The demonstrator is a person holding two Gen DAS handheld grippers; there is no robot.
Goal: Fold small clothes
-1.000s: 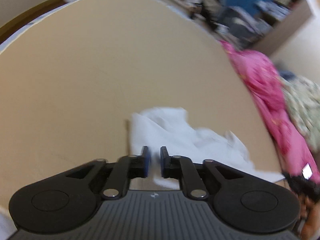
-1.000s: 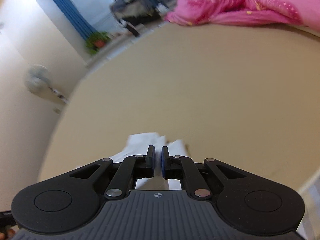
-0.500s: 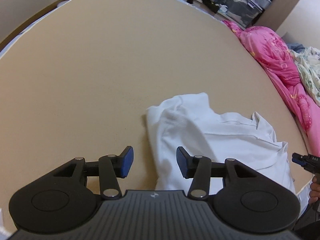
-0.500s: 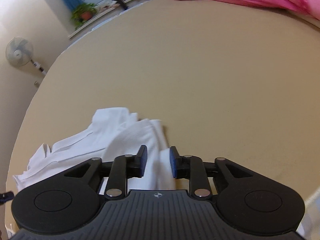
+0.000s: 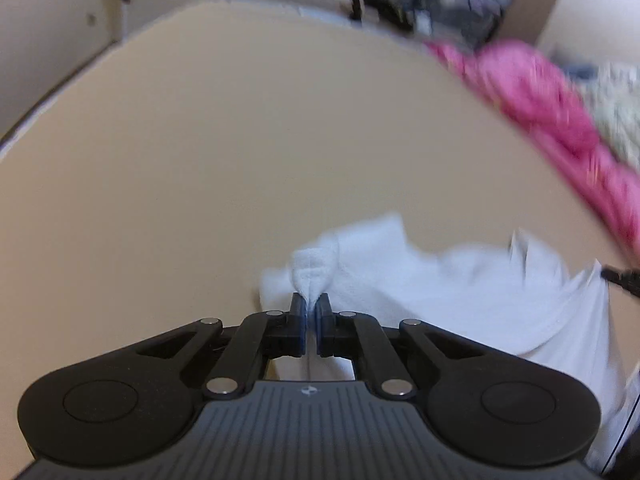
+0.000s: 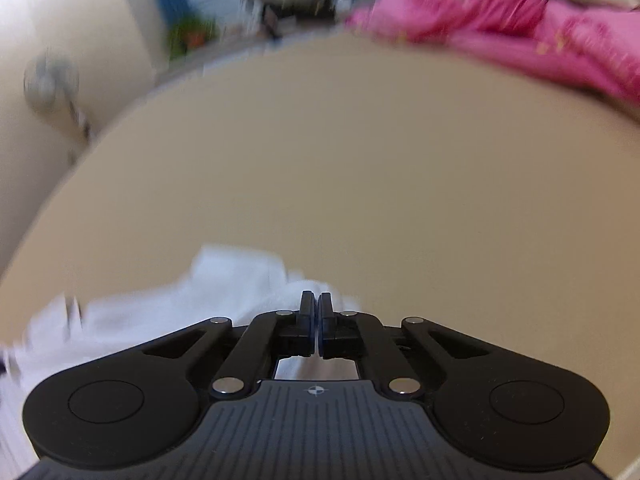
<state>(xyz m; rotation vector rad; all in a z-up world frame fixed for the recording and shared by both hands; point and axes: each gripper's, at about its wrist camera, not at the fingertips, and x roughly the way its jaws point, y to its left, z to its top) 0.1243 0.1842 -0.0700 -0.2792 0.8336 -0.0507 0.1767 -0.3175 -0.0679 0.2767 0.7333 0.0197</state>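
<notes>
A crumpled white garment [image 5: 440, 292] lies on the near part of a tan bed surface [image 5: 240, 140]. My left gripper [image 5: 311, 300] is closing tight on a raised fold at the garment's left edge, and the cloth bulges out just past the pads. The right gripper's tip [image 5: 622, 280] shows at the far right with the cloth drawn up to a point at it. In the right wrist view my right gripper [image 6: 316, 298] is closing with its pads together on the right edge of the white garment [image 6: 224, 288], which spreads off to the left.
A pink blanket [image 5: 560, 120] is heaped along the right side of the bed, also at the top right as the pink blanket [image 6: 500, 12]. A standing fan [image 6: 50, 80] and a potted plant [image 6: 192, 36] stand beyond the bed's far edge. Both views are motion-blurred.
Half a second ago both grippers stood open over the garment. Both have shut on its cloth, the left on a fold at the left edge, the right on the right edge.
</notes>
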